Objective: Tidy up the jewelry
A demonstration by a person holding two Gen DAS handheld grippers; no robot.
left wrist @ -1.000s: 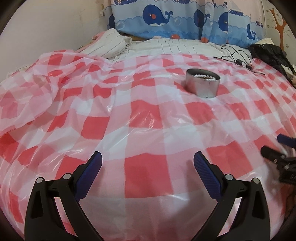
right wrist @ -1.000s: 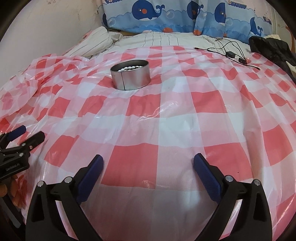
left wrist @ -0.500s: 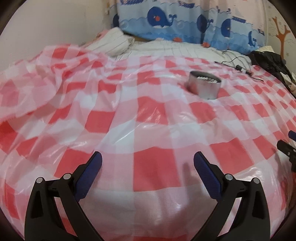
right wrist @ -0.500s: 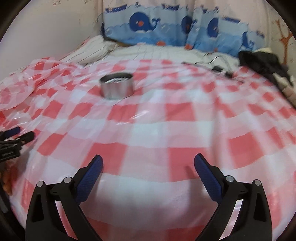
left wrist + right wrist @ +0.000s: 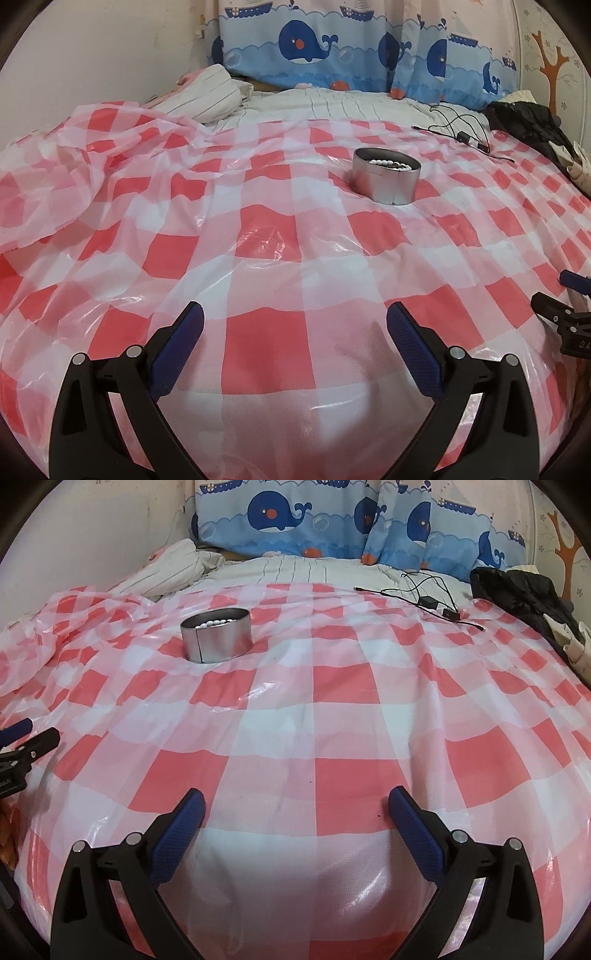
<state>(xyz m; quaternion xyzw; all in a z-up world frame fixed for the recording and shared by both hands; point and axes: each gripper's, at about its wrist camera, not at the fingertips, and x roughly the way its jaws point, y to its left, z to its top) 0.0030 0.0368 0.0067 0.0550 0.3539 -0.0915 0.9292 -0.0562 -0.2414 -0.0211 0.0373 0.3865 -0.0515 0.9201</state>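
Silver tin (image 5: 386, 180) holding what look like white beads (image 5: 390, 163) sits mid-sheet (image 5: 266, 258), well beyond the left gripper (image 5: 294, 332) and right gripper (image 5: 294, 814), both spread wide and empty. Slippery plastic could let it tip if nudged.

Changes recorded: left gripper (image 5: 294, 322) view sits lower and nearer than half a second ago, close to its position one second back; silver tin (image 5: 386, 180) larger in frame. Right gripper (image 5: 295, 808) likewise closer to the checked plastic sheet (image 5: 347, 716); tin (image 5: 216, 634) nearer. Motion blur gone in both views. Opposite gripper (image 5: 565, 317) shows more at frame edge
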